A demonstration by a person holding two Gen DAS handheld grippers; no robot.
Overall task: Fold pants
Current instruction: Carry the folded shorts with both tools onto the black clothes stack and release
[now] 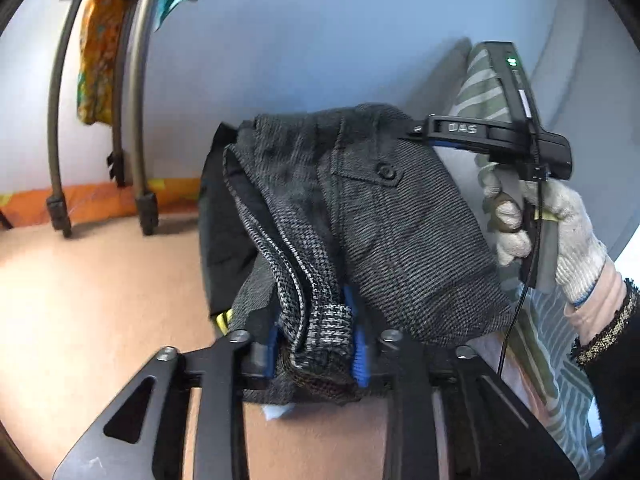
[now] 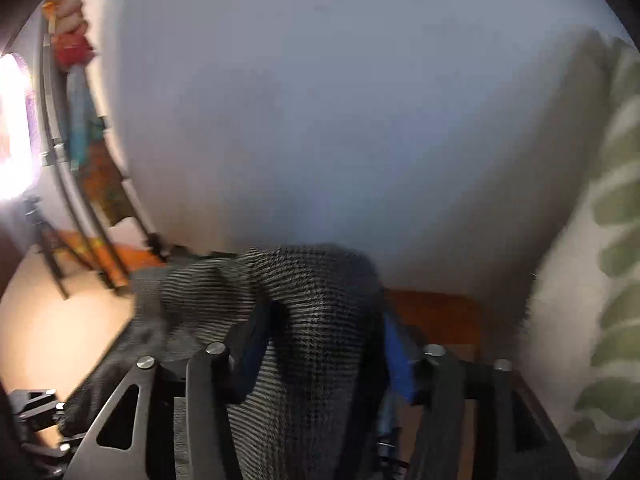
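The pants [image 1: 368, 216] are dark grey woven cloth with a buttoned back pocket [image 1: 386, 171]. They hang lifted in the air between both grippers. My left gripper [image 1: 316, 344] is shut on the waistband and a belt loop, its blue pads [image 1: 360, 354] pressed against the cloth. My right gripper [image 2: 324, 356] is shut on another bunch of the pants [image 2: 312, 320], which drape over its fingers. From the left wrist view the right gripper's body [image 1: 496, 136] is at the pants' far right edge, held by a gloved hand [image 1: 556, 232].
A metal drying rack [image 1: 136, 120] with orange and teal cloths [image 1: 100, 48] stands at the left by a pale wall. A peach floor [image 1: 100, 300] lies below. A green-striped cloth [image 1: 560, 360] is on the right; it also shows in the right wrist view [image 2: 612, 240].
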